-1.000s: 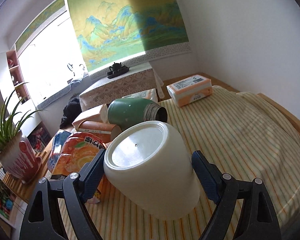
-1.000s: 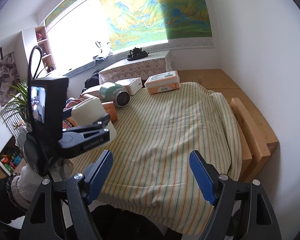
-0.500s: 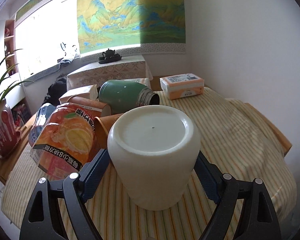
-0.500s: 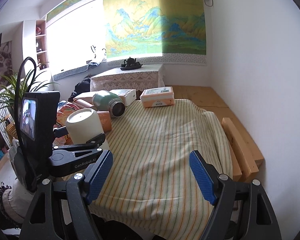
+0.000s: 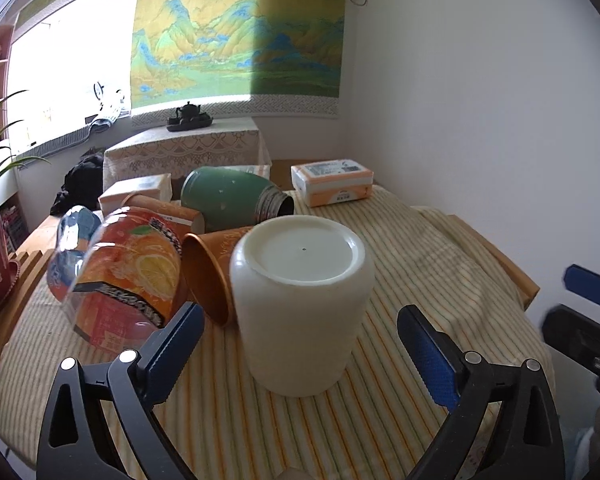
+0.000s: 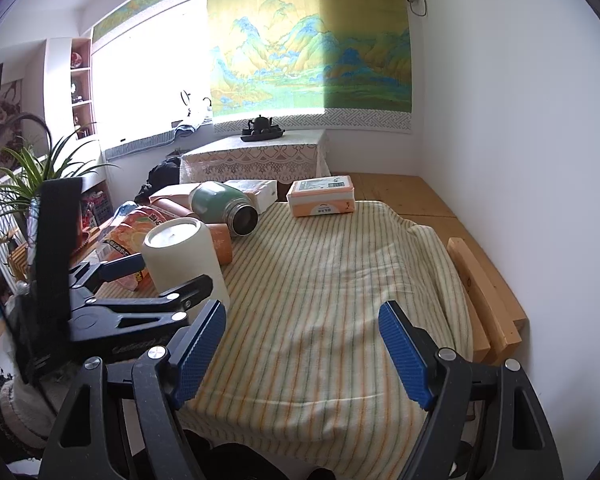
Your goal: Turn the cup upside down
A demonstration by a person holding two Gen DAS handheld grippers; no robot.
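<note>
The white cup point(image 5: 302, 308) stands upside down on the striped cloth point(image 5: 428, 256), base up and level; a second ago it was tilted between the pads, and half a second ago the pads were pressed to its sides. Now the left gripper point(image 5: 300, 344) has spread its jaws, with a gap on both sides of the cup, which sits at 12 o'clock from it. An orange paper cup point(image 5: 208, 276) lies on its side at the cup's 9 o'clock, touching or just beside it, and a green flask point(image 5: 228, 198) lies at 11 o'clock behind. The right gripper point(image 6: 302, 342) hovers over bare cloth with jaws spread wide, the cup point(image 6: 180, 256) at its 10 o'clock.
</note>
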